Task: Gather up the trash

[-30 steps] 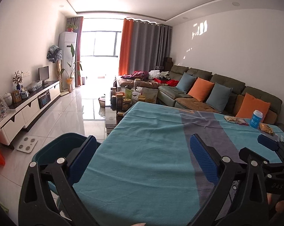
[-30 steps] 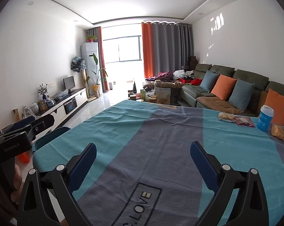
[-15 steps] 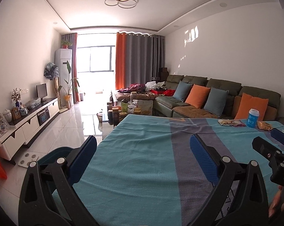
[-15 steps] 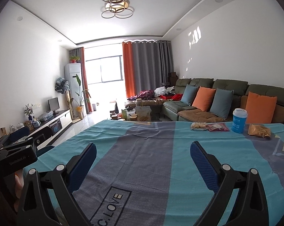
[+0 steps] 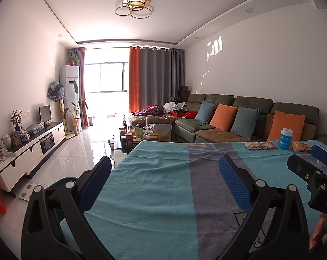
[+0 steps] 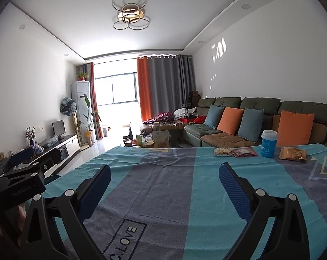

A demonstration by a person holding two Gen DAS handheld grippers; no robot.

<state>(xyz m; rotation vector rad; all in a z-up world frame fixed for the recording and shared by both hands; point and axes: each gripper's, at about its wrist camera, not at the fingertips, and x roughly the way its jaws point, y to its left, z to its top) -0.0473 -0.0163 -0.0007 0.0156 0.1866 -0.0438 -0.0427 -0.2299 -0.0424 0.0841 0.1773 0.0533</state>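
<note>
Both my right gripper [image 6: 163, 186] and left gripper [image 5: 163, 177] hover wide open and empty, well short of the wrappers [image 6: 235, 152] beside the blue cup [image 6: 269, 144] on the counter [image 6: 185, 186], so a careless reach could topple it.

The tablecloth [image 6: 163, 195] reads "C.LOVE" near its front edge. The left gripper [image 6: 22, 186] body reads "GenRobot.AI". The blue cup's [image 6: 269, 144] print is unreadable.

Three flat snack wrappers [image 6: 223, 151] [image 6: 244, 152] [image 6: 292, 153] flank an upright blue cup [image 6: 268, 143] along the table's far edge.
</note>
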